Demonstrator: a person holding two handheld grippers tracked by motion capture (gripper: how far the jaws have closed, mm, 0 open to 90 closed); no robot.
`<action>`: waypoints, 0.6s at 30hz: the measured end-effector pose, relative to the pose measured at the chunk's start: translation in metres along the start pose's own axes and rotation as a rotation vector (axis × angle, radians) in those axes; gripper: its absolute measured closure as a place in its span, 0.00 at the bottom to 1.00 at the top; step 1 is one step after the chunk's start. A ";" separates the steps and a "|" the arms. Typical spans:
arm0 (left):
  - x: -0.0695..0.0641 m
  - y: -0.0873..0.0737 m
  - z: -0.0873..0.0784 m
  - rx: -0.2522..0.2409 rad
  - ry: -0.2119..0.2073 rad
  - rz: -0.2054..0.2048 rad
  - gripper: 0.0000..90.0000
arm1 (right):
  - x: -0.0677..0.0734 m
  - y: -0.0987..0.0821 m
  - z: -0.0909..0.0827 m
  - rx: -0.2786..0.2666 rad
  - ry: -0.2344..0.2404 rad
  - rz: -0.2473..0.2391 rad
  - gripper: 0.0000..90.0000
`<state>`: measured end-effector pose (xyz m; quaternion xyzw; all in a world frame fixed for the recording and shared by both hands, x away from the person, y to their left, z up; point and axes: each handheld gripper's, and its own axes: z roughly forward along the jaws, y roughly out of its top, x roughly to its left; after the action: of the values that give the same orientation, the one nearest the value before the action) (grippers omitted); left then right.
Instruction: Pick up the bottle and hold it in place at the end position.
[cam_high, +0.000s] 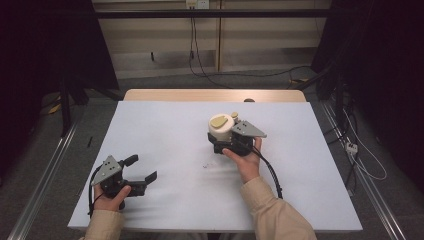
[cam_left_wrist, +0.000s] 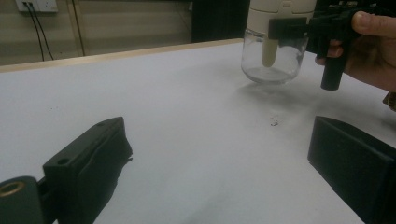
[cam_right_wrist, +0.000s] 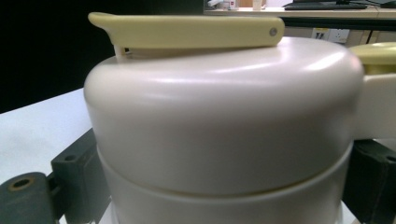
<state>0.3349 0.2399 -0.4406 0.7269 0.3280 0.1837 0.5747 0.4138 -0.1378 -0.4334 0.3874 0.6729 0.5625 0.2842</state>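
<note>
A clear glass jar (cam_high: 221, 129) with a cream lid and a pale yellow flip tab stands right of the table's centre. My right gripper (cam_high: 223, 139) is shut on it from the near side. In the right gripper view the cream lid (cam_right_wrist: 219, 116) sits between the two black jaws, with the yellow tab (cam_right_wrist: 191, 31) on top. The left gripper view shows the glass jar (cam_left_wrist: 273, 60) far off, with the right gripper (cam_left_wrist: 303, 28) clamped at the lid. I cannot tell whether the jar rests on the table or hangs just above it. My left gripper (cam_high: 142, 167) stands open near the front left, with nothing between its fingers (cam_left_wrist: 93, 158).
The white table top (cam_high: 165, 125) has a wooden strip along its far edge (cam_high: 215, 95). A small speck of debris (cam_high: 205, 165) lies between the two grippers. Cables run across the floor behind and to the right of the table.
</note>
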 end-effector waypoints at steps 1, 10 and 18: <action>0.000 0.000 0.000 0.001 -0.002 0.001 0.05 | 0.001 0.000 0.001 0.001 0.001 -0.004 0.08; 0.001 0.000 -0.001 -0.005 0.000 -0.002 0.05 | 0.004 0.001 0.006 0.003 0.015 -0.011 0.08; 0.002 -0.001 -0.001 0.002 -0.001 0.000 0.05 | 0.006 0.001 0.011 0.006 0.025 -0.005 0.08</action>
<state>0.3352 0.2418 -0.4413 0.7277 0.3278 0.1830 0.5741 0.4197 -0.1264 -0.4344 0.3795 0.6792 0.5643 0.2761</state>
